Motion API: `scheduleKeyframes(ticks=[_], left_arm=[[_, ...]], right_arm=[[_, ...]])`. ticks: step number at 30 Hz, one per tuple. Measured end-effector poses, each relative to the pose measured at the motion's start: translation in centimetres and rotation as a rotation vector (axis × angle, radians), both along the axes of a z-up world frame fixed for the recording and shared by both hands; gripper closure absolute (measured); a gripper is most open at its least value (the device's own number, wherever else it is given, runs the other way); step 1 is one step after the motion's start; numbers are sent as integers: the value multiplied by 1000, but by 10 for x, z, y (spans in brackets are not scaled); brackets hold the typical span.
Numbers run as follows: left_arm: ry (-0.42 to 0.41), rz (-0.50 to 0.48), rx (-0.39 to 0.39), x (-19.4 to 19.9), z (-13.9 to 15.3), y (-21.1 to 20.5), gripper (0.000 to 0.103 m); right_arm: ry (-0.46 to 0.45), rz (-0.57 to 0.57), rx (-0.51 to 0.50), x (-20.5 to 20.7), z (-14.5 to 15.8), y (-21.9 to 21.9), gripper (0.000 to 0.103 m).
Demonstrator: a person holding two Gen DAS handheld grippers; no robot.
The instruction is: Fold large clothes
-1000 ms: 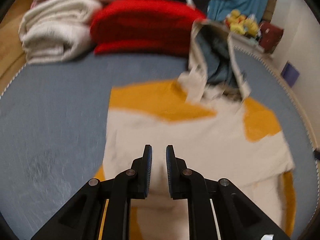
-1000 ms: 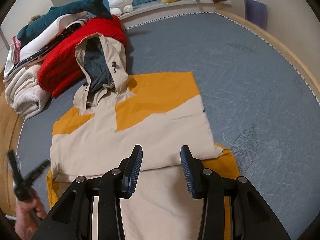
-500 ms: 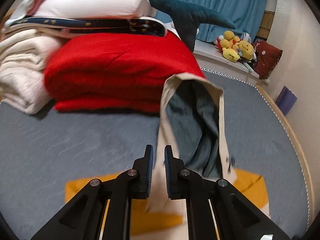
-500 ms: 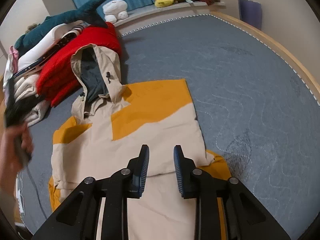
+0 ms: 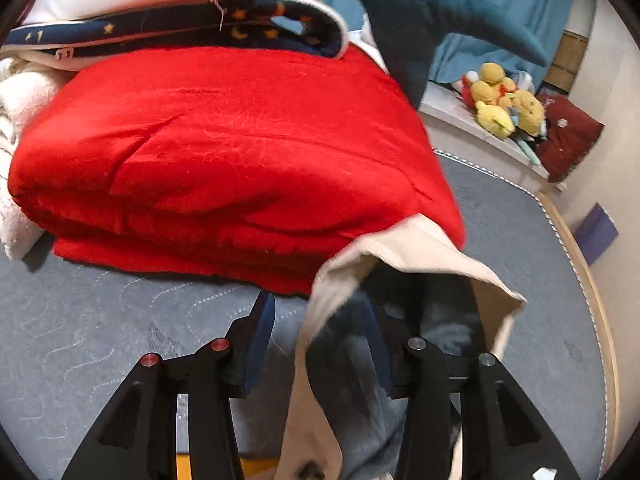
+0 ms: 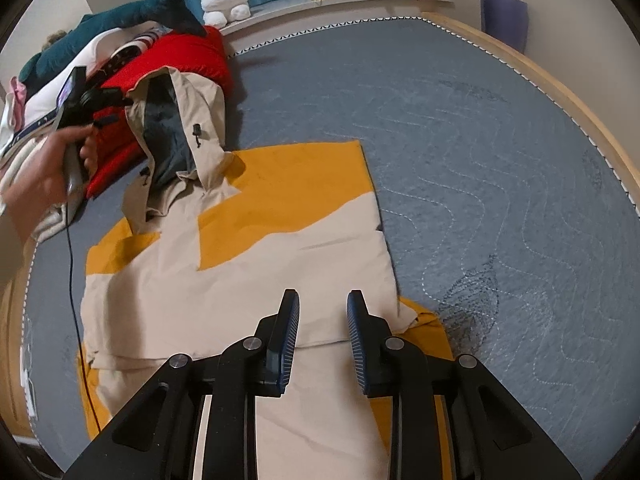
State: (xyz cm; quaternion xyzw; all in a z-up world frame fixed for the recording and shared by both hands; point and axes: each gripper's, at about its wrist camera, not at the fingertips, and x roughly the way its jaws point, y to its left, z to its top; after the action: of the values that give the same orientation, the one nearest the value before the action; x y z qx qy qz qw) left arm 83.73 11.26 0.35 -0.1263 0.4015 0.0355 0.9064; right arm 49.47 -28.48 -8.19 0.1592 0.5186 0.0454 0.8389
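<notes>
The cream-and-orange hooded jacket [image 6: 256, 264] lies flat on the grey quilted mattress [image 6: 480, 140], its grey-lined hood [image 5: 400, 280] propped against a folded red blanket [image 5: 224, 152] stacked under white bedding and a teal plush shark [image 6: 120, 16]. The left gripper [image 5: 320, 340] has just been opening, its jaws partly apart astride the hood's cream edge without pressing it. The right gripper [image 6: 322, 328] hovers over the jacket's folded lower part, jaws narrow and empty.
</notes>
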Motion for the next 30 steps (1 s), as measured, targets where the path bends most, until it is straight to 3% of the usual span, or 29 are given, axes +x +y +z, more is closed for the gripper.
scheduleKeyframes(ticks=[1,4,9,14,17,19,22,24,27,30], left_arm=[[3,-2,4,4,-1,0,65],[-5,-42,-1,4,4,-2,102],[-91,-186,84,-52,39,-25,102],[-211,-485,239,-198,88,-60,102],[-204,-600,274,-303,80,-61,102],[-102,-644,233,-362,52,-54,98],[186,-615,234,-433,-15,-42,92],[272,-559,187,-462,-37,-28,91],[266,-382,44,-478,-43,0,91],[233,-228,-99,-464,-43,23,91]], right_arm=[[0,2,-2,0,0,-1,77],[-8,2,-16,1,0,-3,77],[-10,-6,-8,2,2,-7,77],[-50,-11,34,-4,20,-9,77],[-88,-12,62,-8,35,-8,77],[-113,-14,84,-10,42,-7,77],[-157,-12,129,-13,53,-5,75],[-179,-8,162,-16,58,-1,68],[-185,20,197,-21,58,9,58],[-159,77,226,-25,50,25,57]])
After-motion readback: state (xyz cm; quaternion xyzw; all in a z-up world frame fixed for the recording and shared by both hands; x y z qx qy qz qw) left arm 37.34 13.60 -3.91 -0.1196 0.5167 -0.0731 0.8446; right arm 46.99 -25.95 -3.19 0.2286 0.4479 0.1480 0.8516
